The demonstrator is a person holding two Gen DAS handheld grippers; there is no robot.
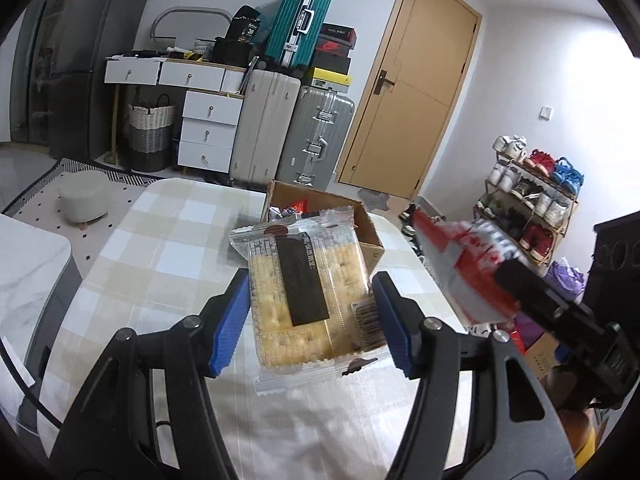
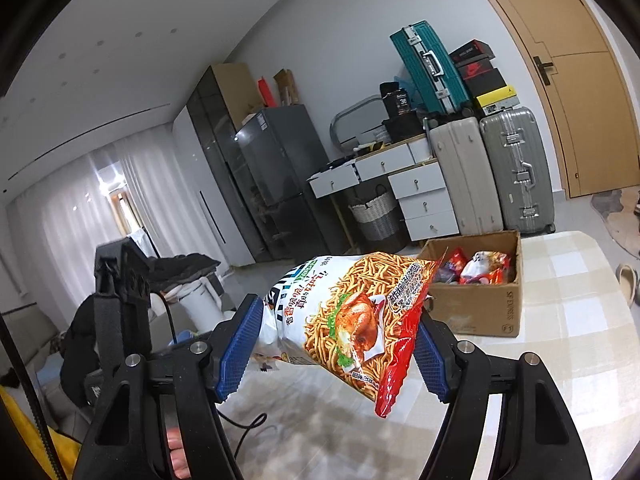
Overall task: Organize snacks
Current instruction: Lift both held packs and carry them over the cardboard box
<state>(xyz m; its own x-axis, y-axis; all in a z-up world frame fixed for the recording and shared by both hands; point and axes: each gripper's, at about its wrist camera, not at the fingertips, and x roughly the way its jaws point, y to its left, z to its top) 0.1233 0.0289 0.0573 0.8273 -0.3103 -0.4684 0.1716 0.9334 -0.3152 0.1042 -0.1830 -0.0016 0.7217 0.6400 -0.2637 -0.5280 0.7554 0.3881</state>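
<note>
My left gripper (image 1: pixel 310 322) is shut on a clear cracker pack (image 1: pixel 308 292) with a black label, held above the checked tablecloth (image 1: pixel 160 248). Behind it stands an open cardboard box (image 1: pixel 370 236) with several snack packets inside. My right gripper (image 2: pixel 336 352) is shut on a noodle snack bag (image 2: pixel 352 312) in red and white with a chicken picture, held in the air left of the box (image 2: pixel 480 308). In the left wrist view the right gripper and its blurred bag (image 1: pixel 468 268) show at the right. The left gripper's body (image 2: pixel 120 300) shows at the left of the right wrist view.
Suitcases (image 1: pixel 316 136), white drawers (image 1: pixel 208 132), a basket (image 1: pixel 151 136) and a dark fridge (image 1: pixel 80 60) stand beyond the table. A wooden door (image 1: pixel 412 92) and a shoe rack (image 1: pixel 528 204) are to the right. A stool (image 1: pixel 82 200) is on the floor at the left.
</note>
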